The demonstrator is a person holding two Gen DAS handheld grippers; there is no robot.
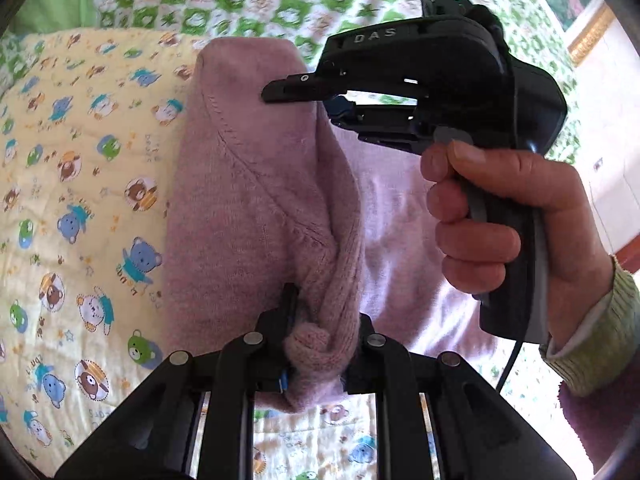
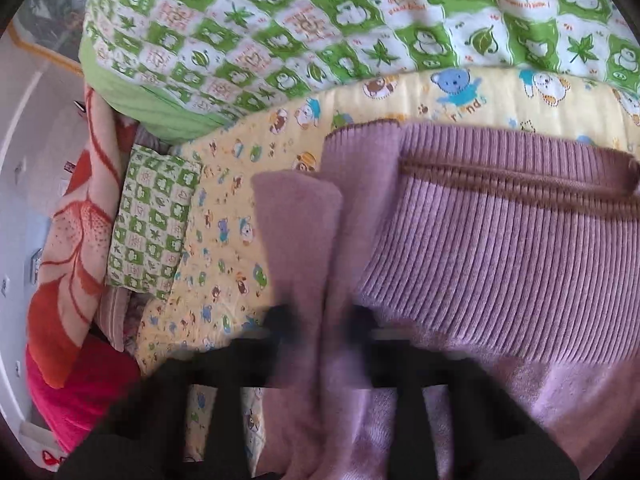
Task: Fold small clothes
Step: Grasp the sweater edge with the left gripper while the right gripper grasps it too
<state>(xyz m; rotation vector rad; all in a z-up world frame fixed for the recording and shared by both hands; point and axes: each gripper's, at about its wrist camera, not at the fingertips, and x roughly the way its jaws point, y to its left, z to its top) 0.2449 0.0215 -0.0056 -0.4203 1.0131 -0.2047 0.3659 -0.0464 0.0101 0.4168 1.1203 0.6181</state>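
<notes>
A small mauve knit sweater [image 1: 248, 184] lies on a yellow bear-print quilt [image 1: 80, 184]. My left gripper [image 1: 322, 344] is shut on a bunched fold of the sweater at the near edge. My right gripper [image 1: 308, 98] shows in the left wrist view, held by a hand, its fingers over the sweater's far part with a gap between them. In the right wrist view the right gripper [image 2: 324, 320] is blurred, with a strip of the sweater [image 2: 500, 248] between its fingers; the ribbed hem with a brown stripe lies to the right.
A green and white checked quilt [image 2: 320, 20] lies behind the yellow one. A checked pillow [image 2: 152, 220] and a red and pink blanket [image 2: 76, 240] are at the left. A white wall [image 1: 616, 168] is at the right.
</notes>
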